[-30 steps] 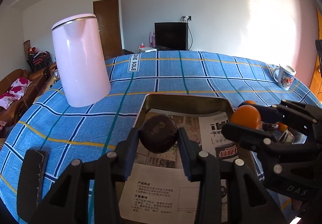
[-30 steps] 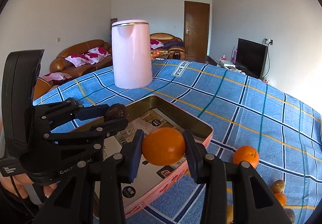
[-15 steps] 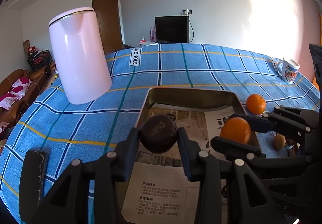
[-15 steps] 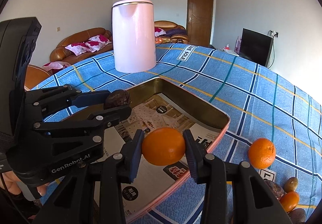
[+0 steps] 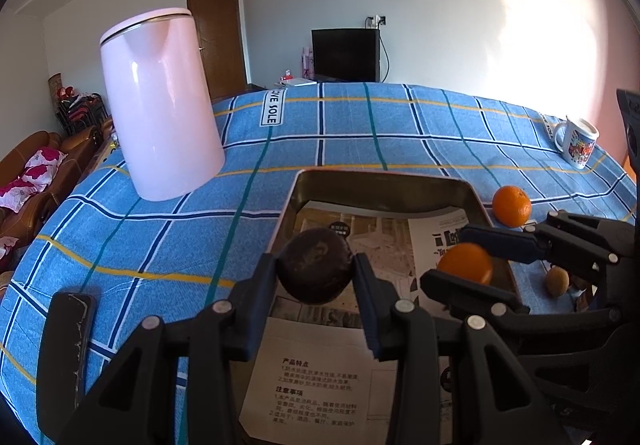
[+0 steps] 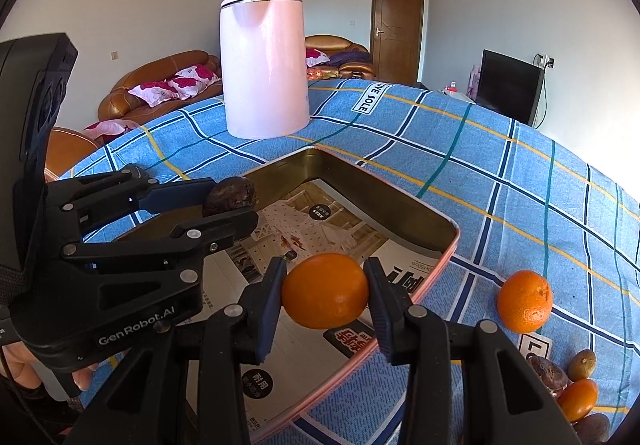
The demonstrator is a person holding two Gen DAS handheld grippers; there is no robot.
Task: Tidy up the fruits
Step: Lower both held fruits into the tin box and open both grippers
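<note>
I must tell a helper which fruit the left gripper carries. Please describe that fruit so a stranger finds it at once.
Start from the tall pink kettle on the blue checked tablecloth, then look at the paper-lined metal tray in front of it. Above the tray's near left part, the left gripper clamps a dark brown wrinkled fruit. The nearby fruits are bright orange; this one is almost black.
</note>
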